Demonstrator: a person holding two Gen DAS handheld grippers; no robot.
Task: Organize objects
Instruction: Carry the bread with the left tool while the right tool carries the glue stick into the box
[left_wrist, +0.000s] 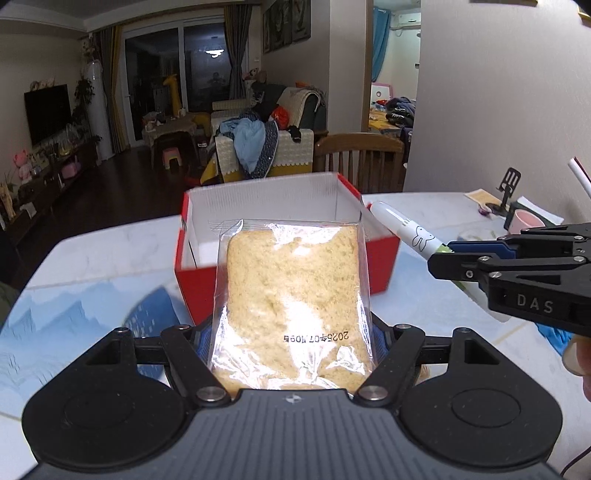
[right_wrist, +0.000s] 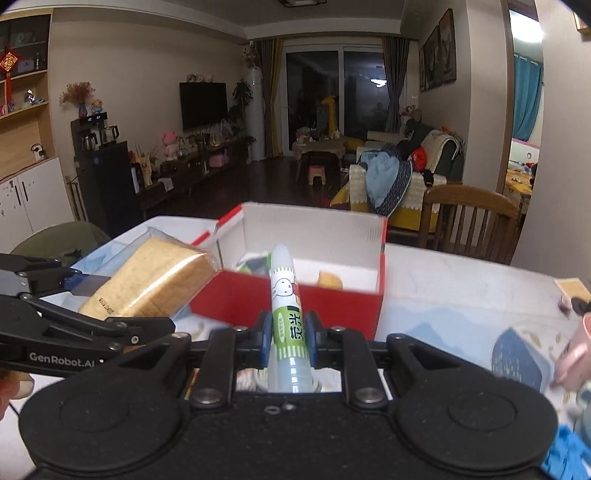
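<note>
gripping a wrapped bread slice (left_wrist: 291, 295) in the left gripper (left_wrist: 291, 339) before the red box (left_wrist: 380, 258), right gripper (right_wrist: 287, 332) clamped on a marker (right_wrist: 286, 295), tip over the box, table (right_wrist: 461, 288) below

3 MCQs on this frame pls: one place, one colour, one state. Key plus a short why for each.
1. Where is the highlighter pen?
A. Lying inside the box
B. Clamped in the right gripper
C. Flat on the table

2. What colour is the outside of the open box?
A. Red
B. Blue
C. Green

3. What state is the left gripper in?
A. Open and empty
B. Shut on the bagged bread slice
C. Out of view

Key: 1 B, the blue pads squeeze the pen's green label on both sides. 2 A, its outer walls are red and its inside is white. 3 B, the fingers press the clear bag from both sides.
</note>
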